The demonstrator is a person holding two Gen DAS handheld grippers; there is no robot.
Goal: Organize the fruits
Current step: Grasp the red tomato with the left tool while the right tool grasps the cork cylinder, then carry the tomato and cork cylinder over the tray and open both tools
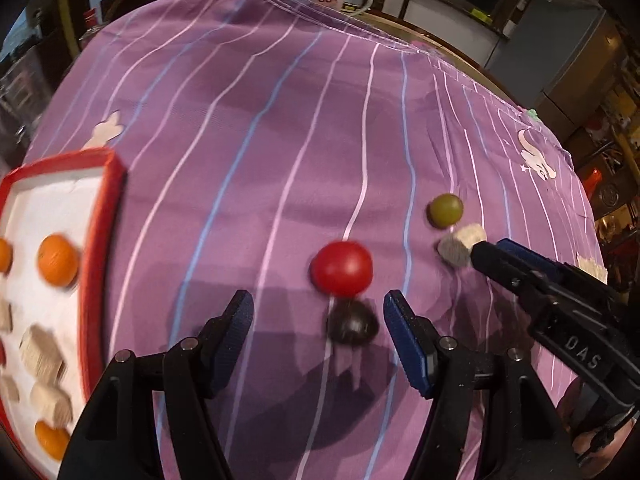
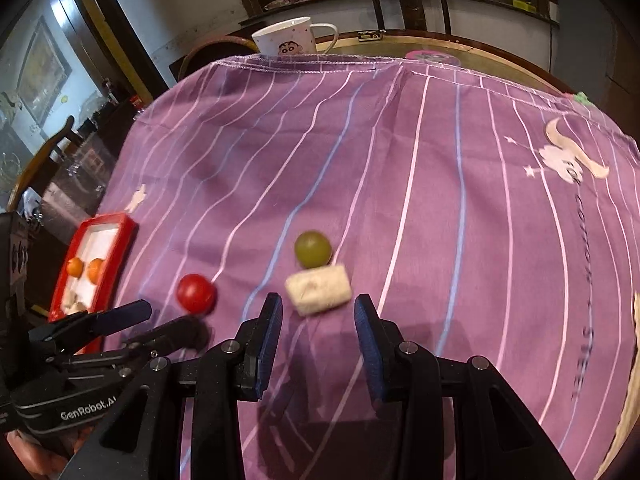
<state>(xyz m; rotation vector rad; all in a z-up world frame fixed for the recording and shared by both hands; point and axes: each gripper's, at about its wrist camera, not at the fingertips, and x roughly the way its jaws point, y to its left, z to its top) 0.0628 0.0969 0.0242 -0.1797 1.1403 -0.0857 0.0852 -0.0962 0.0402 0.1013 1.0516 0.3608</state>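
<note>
My left gripper (image 1: 320, 320) is open just above the purple cloth. A dark round fruit (image 1: 352, 325) lies between its fingers, close to the right pad but apart from it. A red tomato (image 1: 342, 268) sits just beyond the dark fruit. Further right are a green grape (image 1: 445, 210) and a pale block (image 1: 460, 249). My right gripper (image 2: 319, 316) is open with nothing in it. Its tips are just short of the pale block (image 2: 318, 289), and the green grape (image 2: 313, 249) lies behind that. The red tomato (image 2: 196, 293) is to its left, by the left gripper (image 2: 164, 320).
A red-rimmed white tray (image 1: 114, 208) at the left holds small oranges (image 1: 58, 260) and several beige blocks. A white cartoon mug (image 2: 288, 38) stands past the cloth's far edge. The right gripper (image 1: 494, 254) reaches in from the right. A wooden chair stands behind the table.
</note>
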